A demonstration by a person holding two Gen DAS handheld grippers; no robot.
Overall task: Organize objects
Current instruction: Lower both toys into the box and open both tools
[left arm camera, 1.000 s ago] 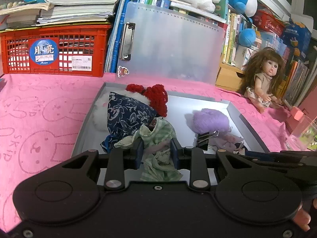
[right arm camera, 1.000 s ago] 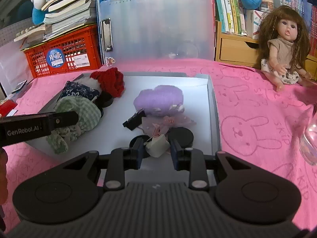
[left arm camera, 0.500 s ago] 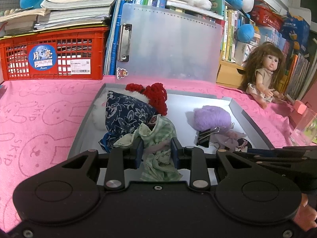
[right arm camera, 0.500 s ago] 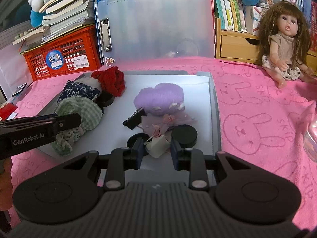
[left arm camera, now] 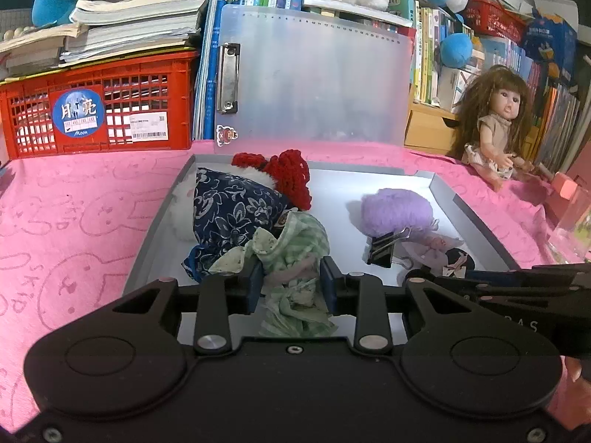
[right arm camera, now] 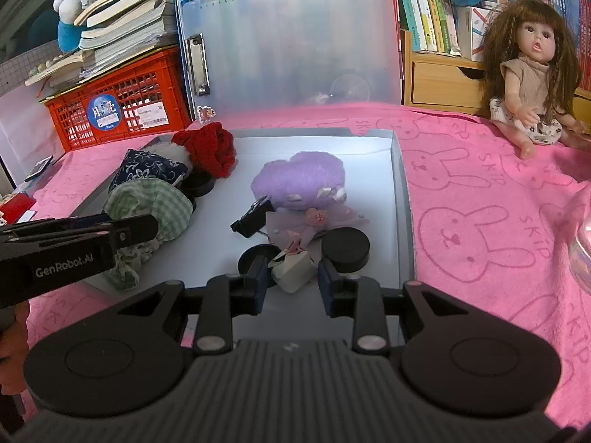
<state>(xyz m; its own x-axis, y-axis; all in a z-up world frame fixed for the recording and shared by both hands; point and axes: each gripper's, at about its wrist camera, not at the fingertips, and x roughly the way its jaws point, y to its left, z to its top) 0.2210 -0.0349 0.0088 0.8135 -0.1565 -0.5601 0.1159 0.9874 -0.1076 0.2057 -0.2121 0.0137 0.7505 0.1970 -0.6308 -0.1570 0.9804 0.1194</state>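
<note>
A grey tray point(left arm camera: 469, 206) point(right arm camera: 400, 192) lies on the pink cloth. My left gripper point(left arm camera: 291, 284) is shut on a green checked cloth pouch point(left arm camera: 295, 254) point(right arm camera: 155, 203) at the tray's near left. Behind it lie a blue floral pouch point(left arm camera: 229, 210) and a red knitted piece point(left arm camera: 288, 173). My right gripper point(right arm camera: 291, 280) is shut on a small white piece point(right arm camera: 293, 271) tied to a lilac tulle bundle point(right arm camera: 314, 221). A purple fluffy ball point(right arm camera: 299, 179) point(left arm camera: 395, 208), a black binder clip point(right arm camera: 251, 221) point(left arm camera: 382, 249) and black round lids point(right arm camera: 345, 247) lie nearby.
A red crate point(left arm camera: 96, 110) with books stands back left. A translucent clipboard point(left arm camera: 314, 77) leans behind the tray. A doll point(left arm camera: 498, 122) point(right arm camera: 532, 70) sits at the right. A clear container point(left arm camera: 572, 229) stands at the far right.
Both grippers have pulled back slightly and risen a little, each keeping its hold. The things in the tray have not moved.
</note>
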